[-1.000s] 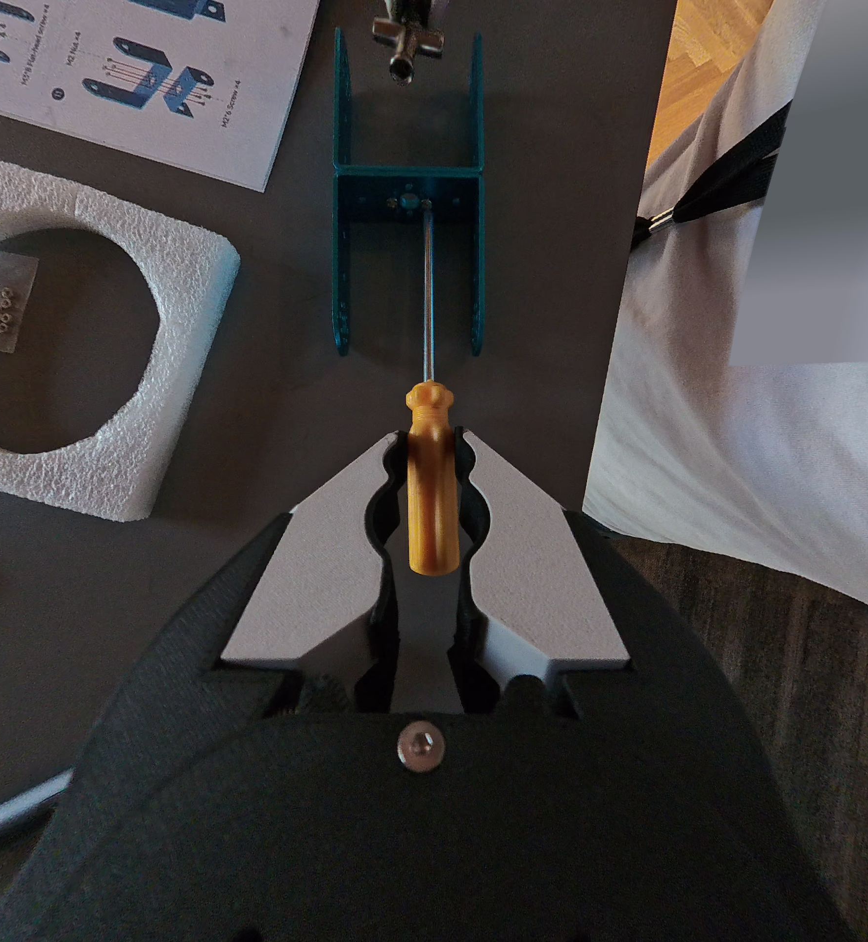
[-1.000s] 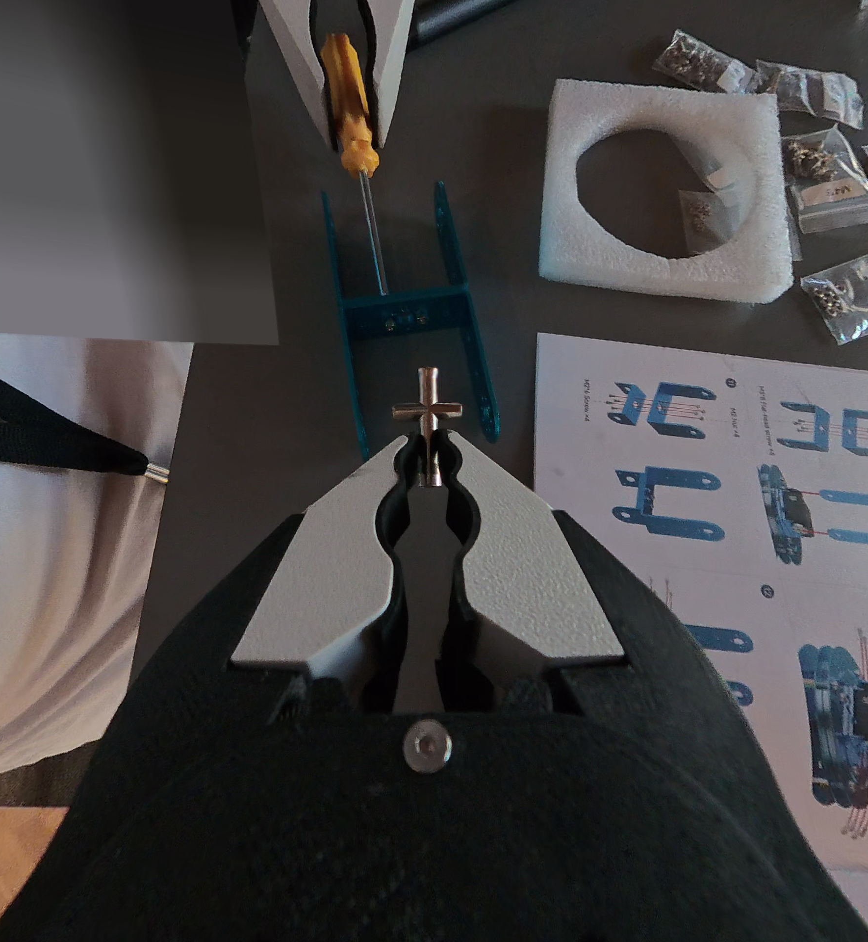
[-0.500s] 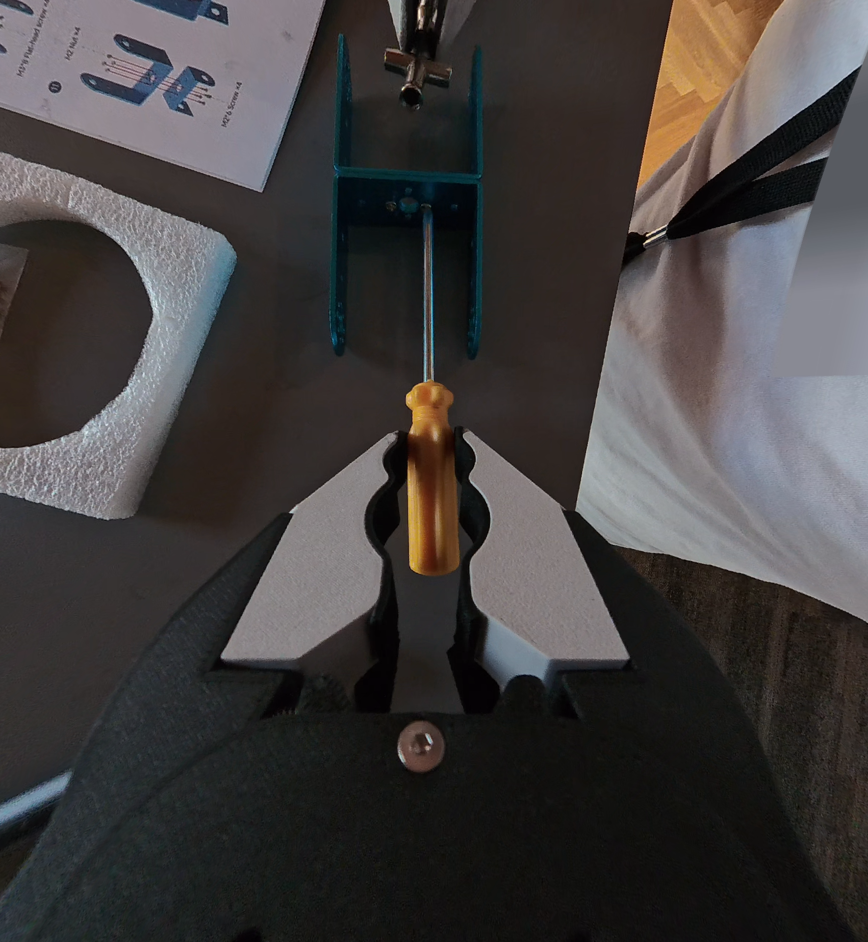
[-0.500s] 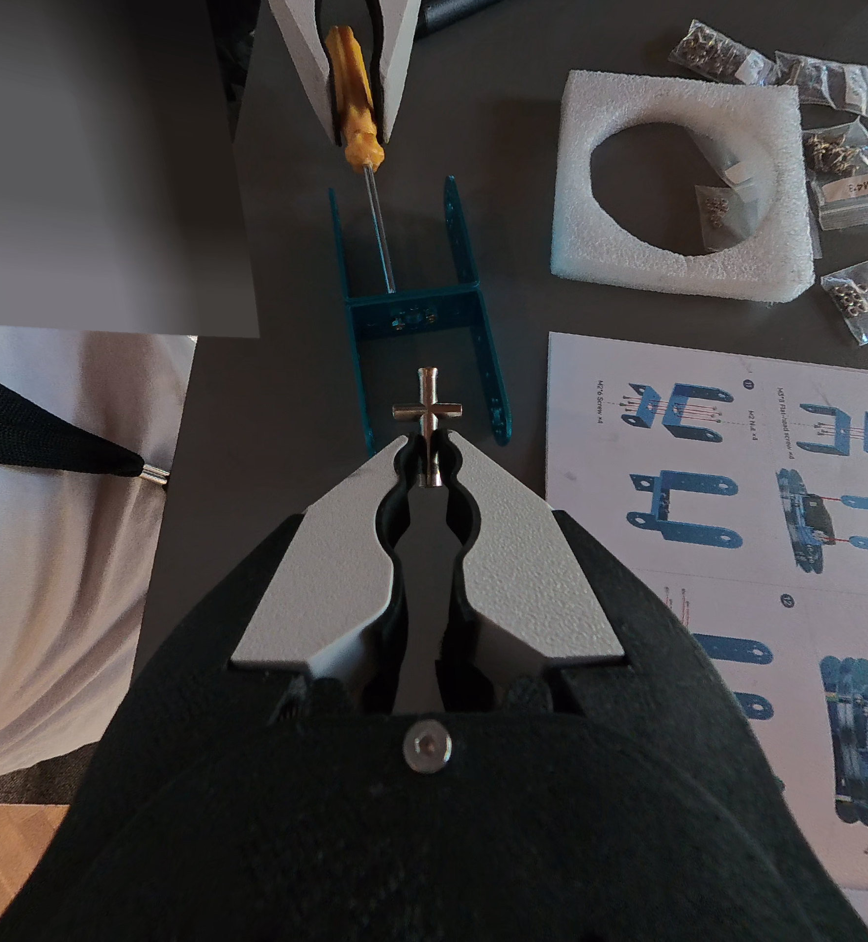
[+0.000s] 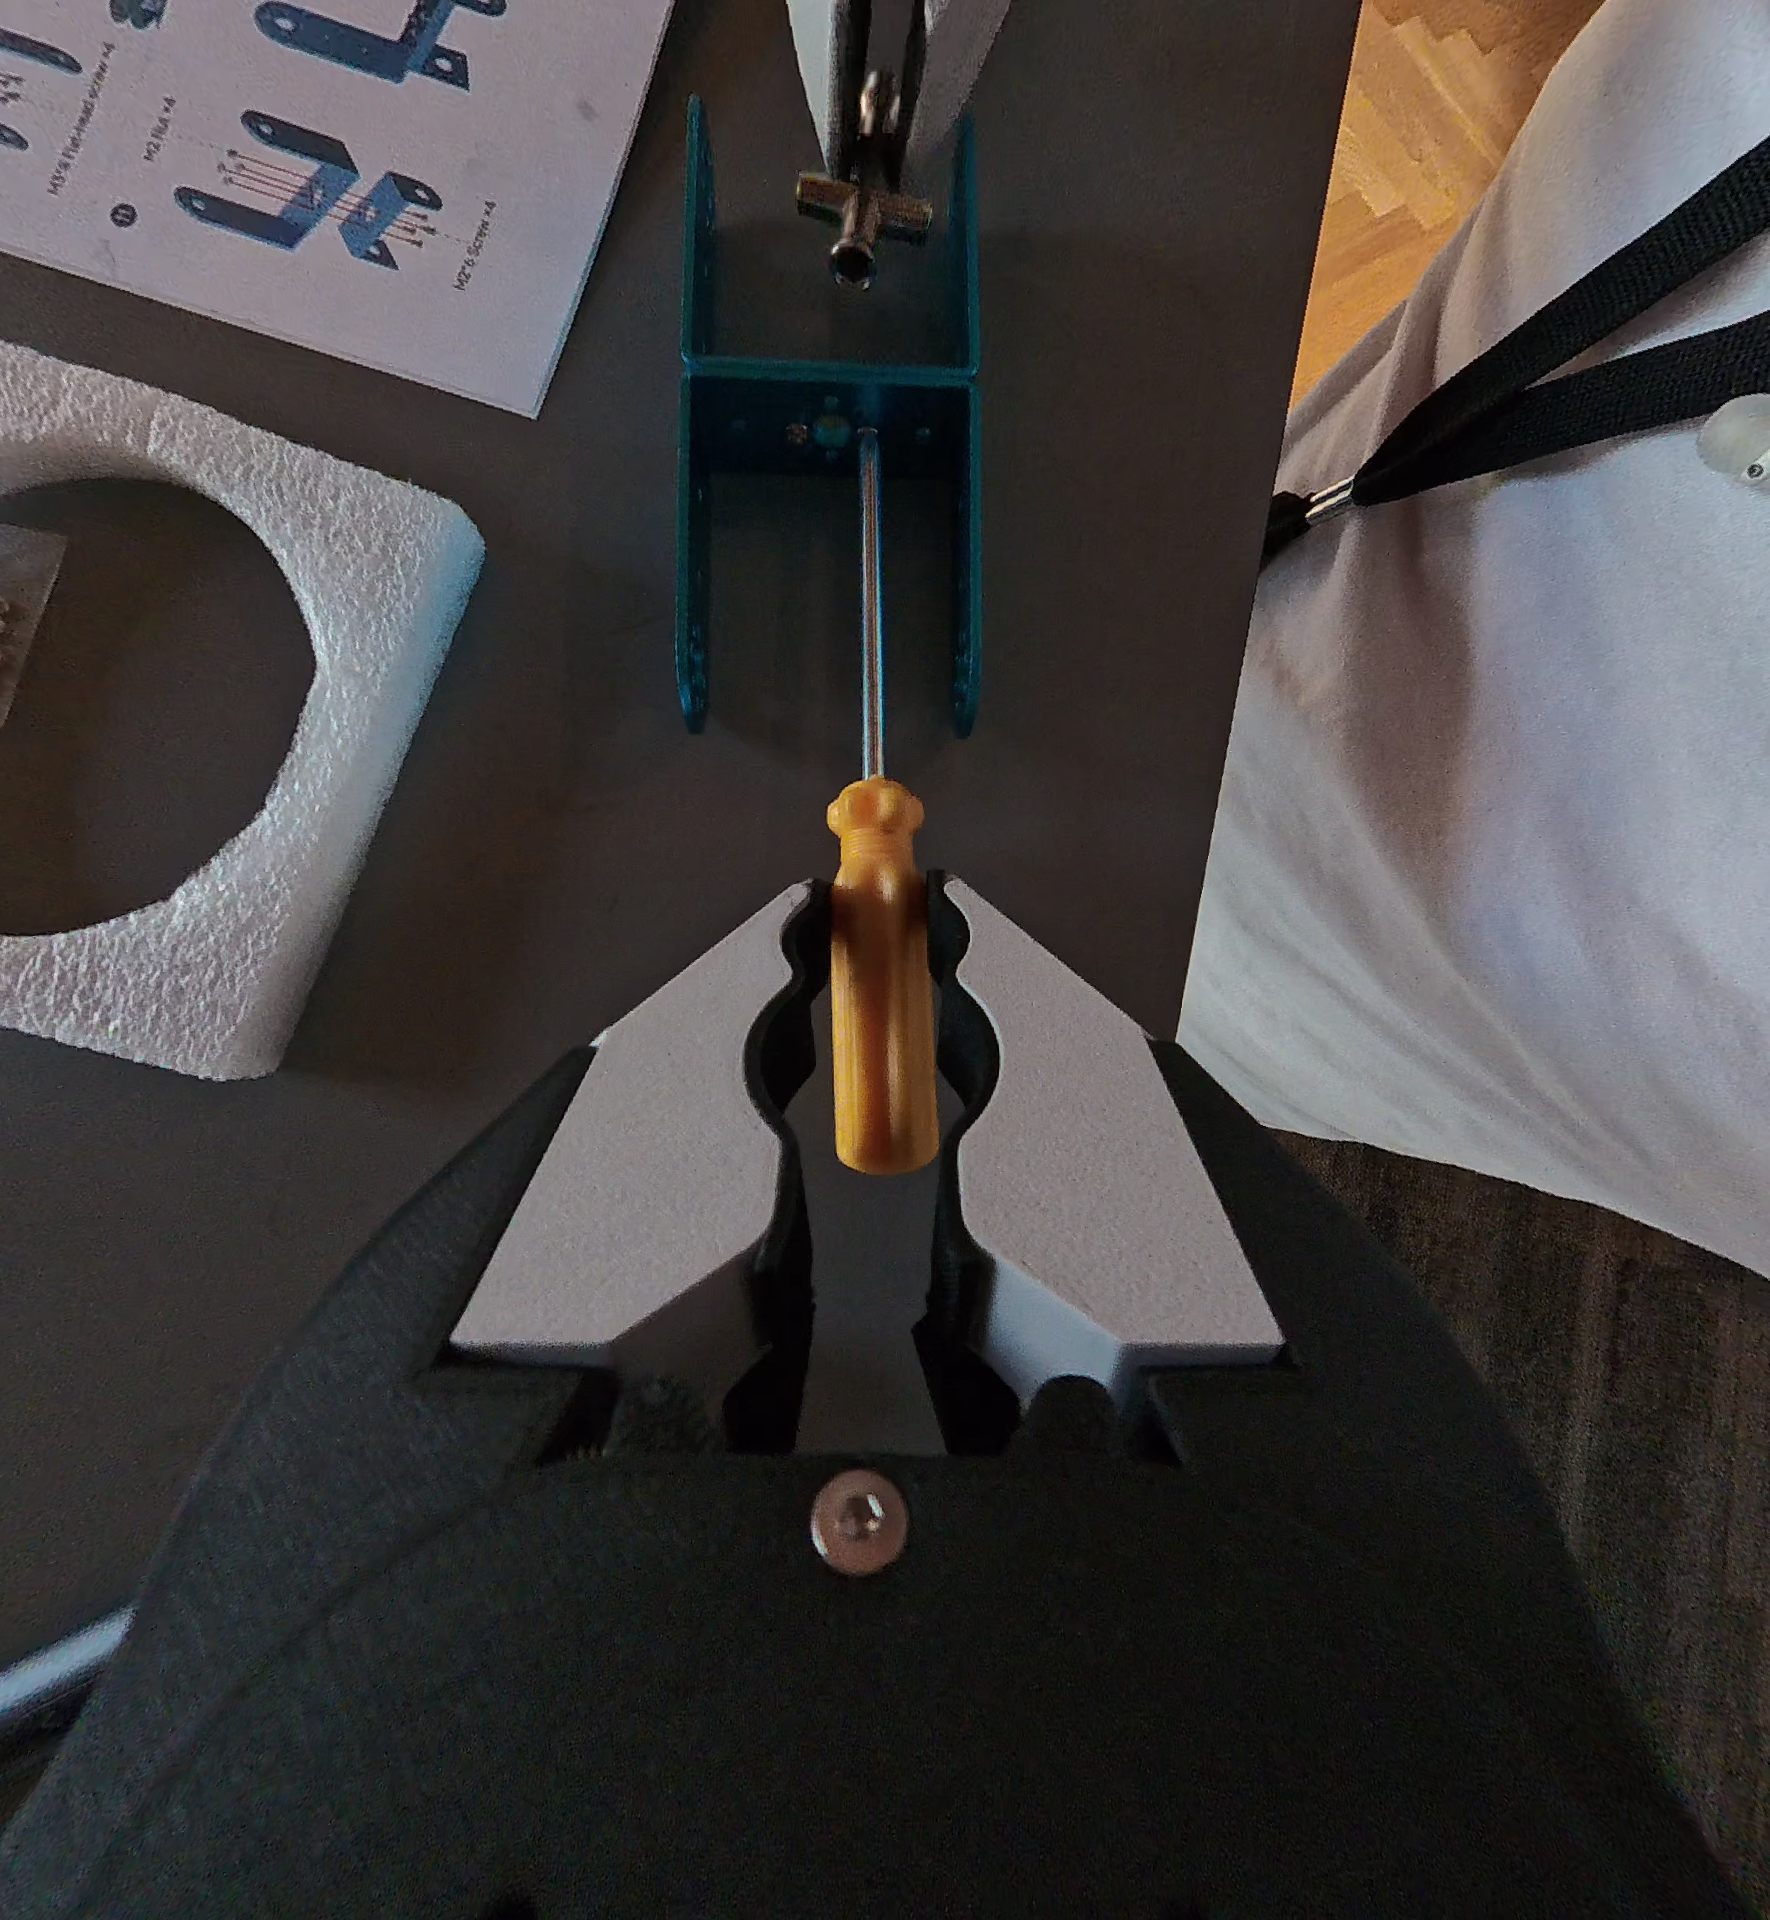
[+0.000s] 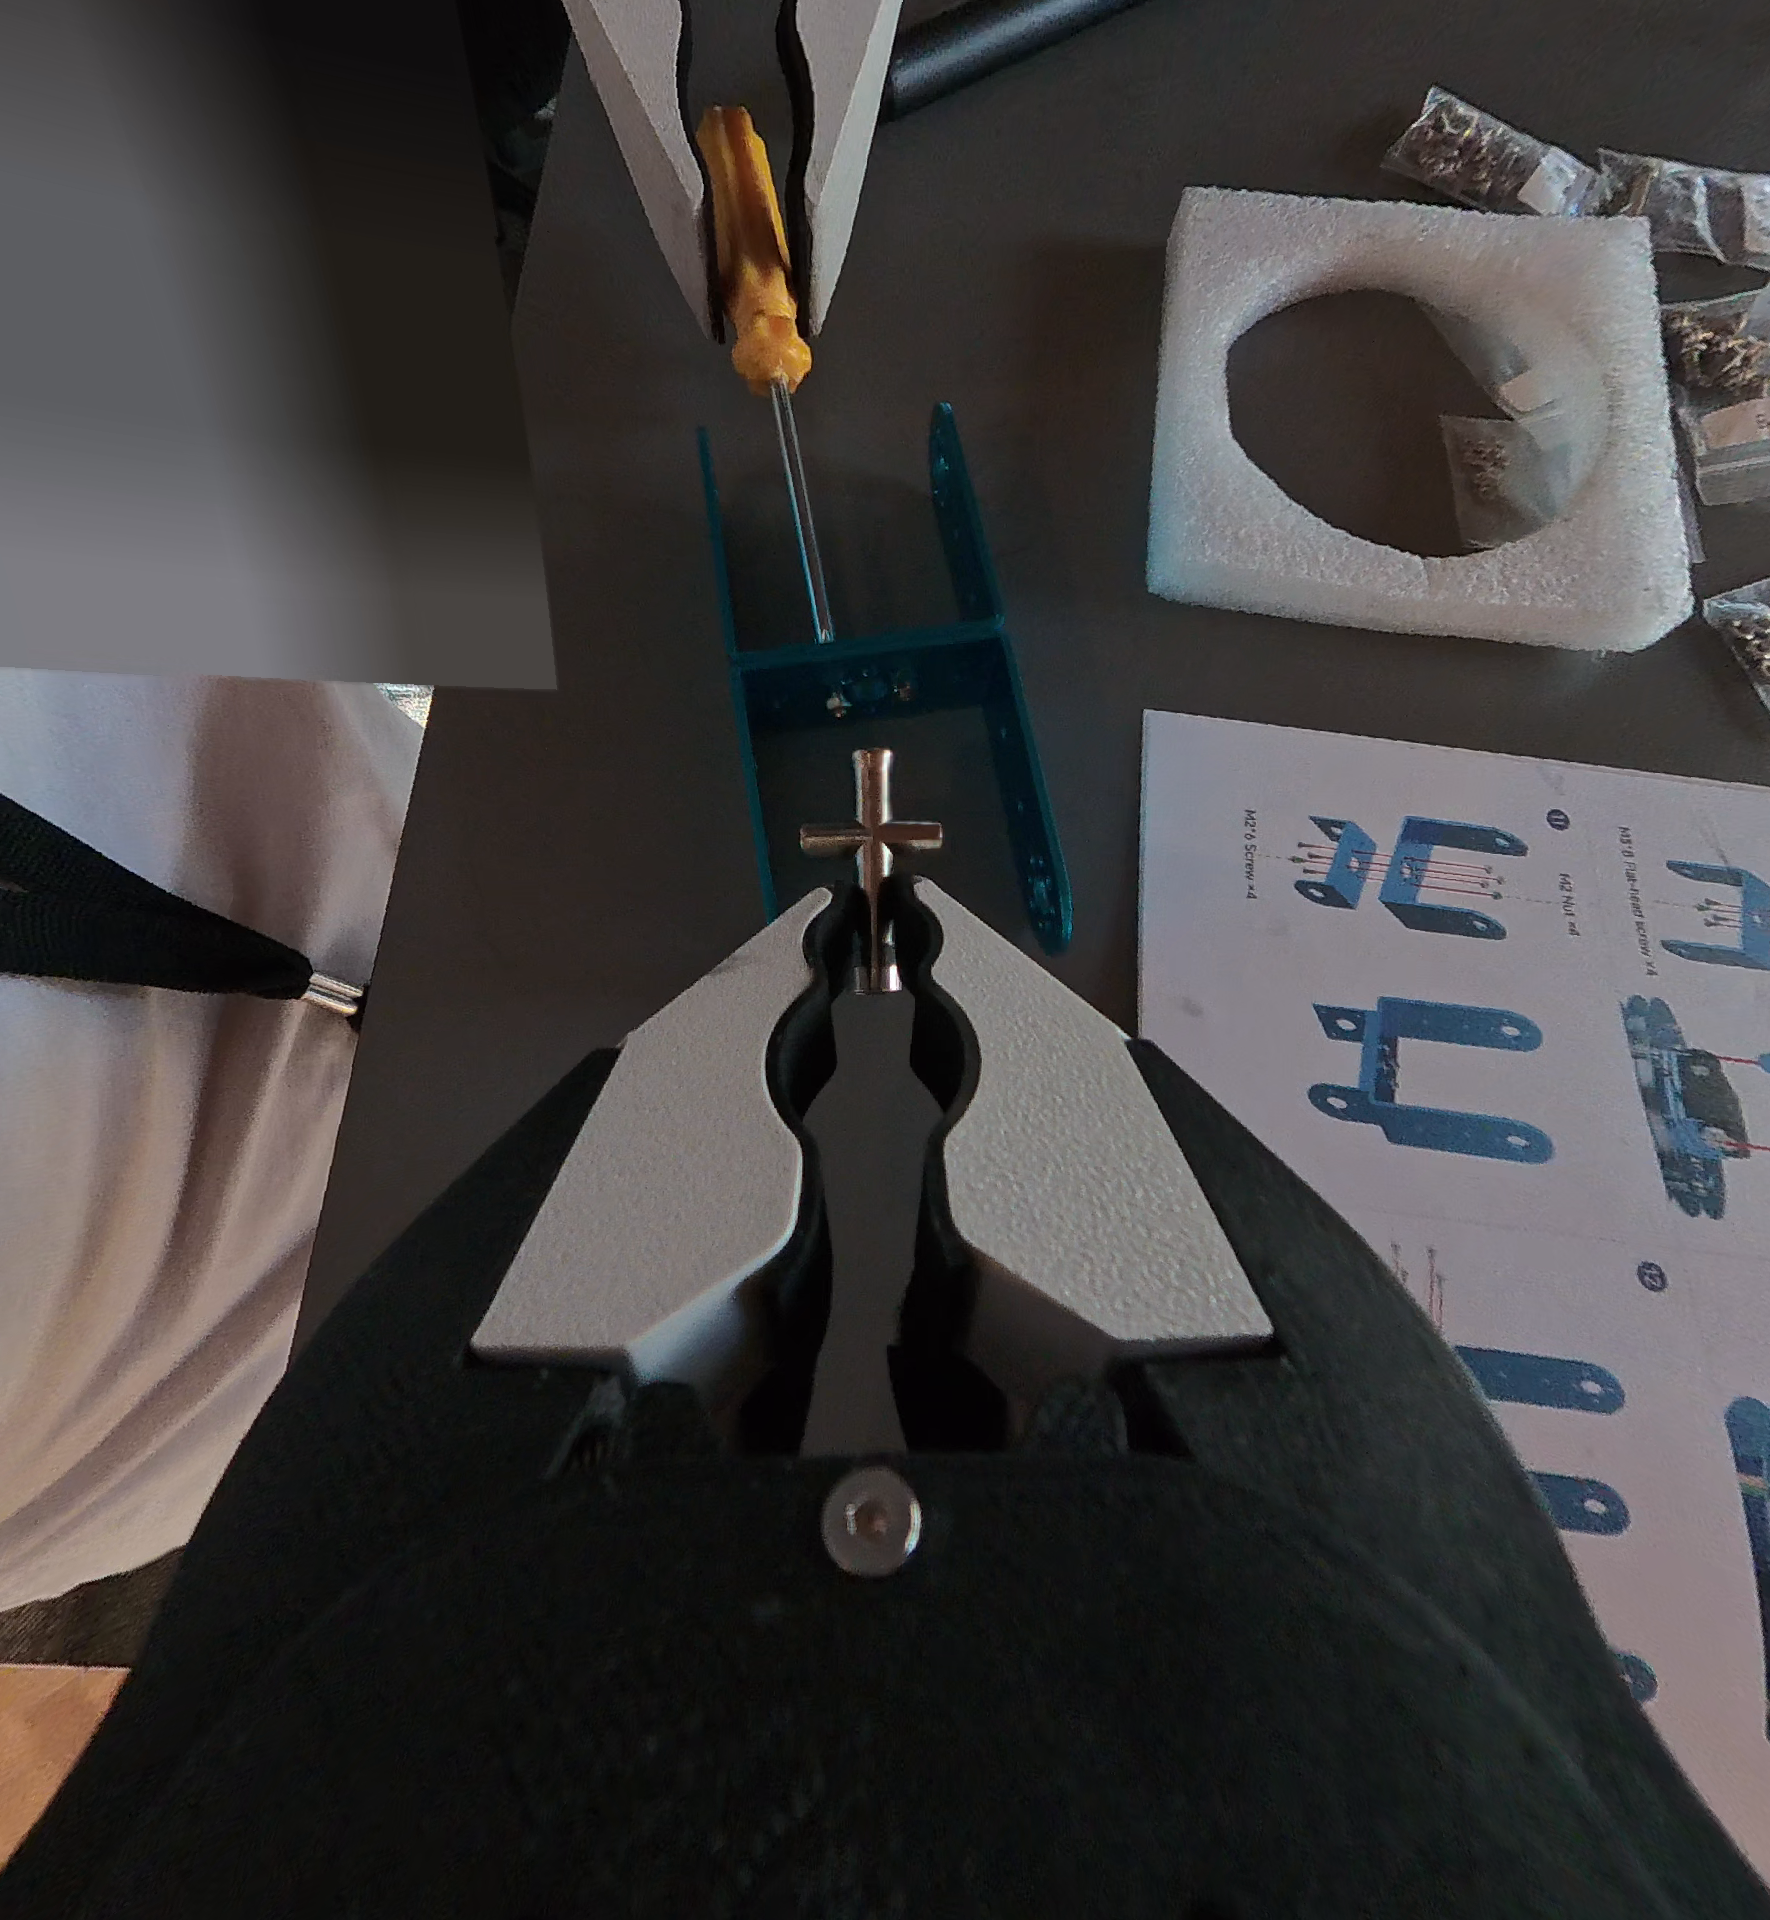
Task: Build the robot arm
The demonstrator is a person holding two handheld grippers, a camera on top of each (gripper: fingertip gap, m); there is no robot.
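My left gripper [image 5: 876,894] is shut on an orange-handled screwdriver [image 5: 881,997]. Its thin shaft reaches forward to the cross wall of a teal H-shaped metal bracket [image 5: 829,416] lying on the dark table. My right gripper [image 6: 873,896] is shut on a small silver cross-shaped socket wrench [image 6: 870,836]. The wrench's front arm points at the other face of the bracket's cross wall [image 6: 870,686], a short gap away. The left gripper and screwdriver [image 6: 756,270] show at the top of the right wrist view. The wrench [image 5: 860,213] shows at the top of the left wrist view.
A white foam block with a round hole [image 5: 185,748] [image 6: 1411,436] lies beside the bracket. A printed instruction sheet [image 5: 257,156] [image 6: 1504,1091] lies on the table. Several small bags of hardware [image 6: 1743,395] sit at the far right. A person in white cloth with black straps [image 5: 1546,727] is at the table edge. One gripper's finger ends stand about 15 cm off the other's.
The right gripper with the wrench has moved closer to the bracket's cross wall. The left gripper has kept the screwdriver tip at the cross wall while the view shifted slightly.
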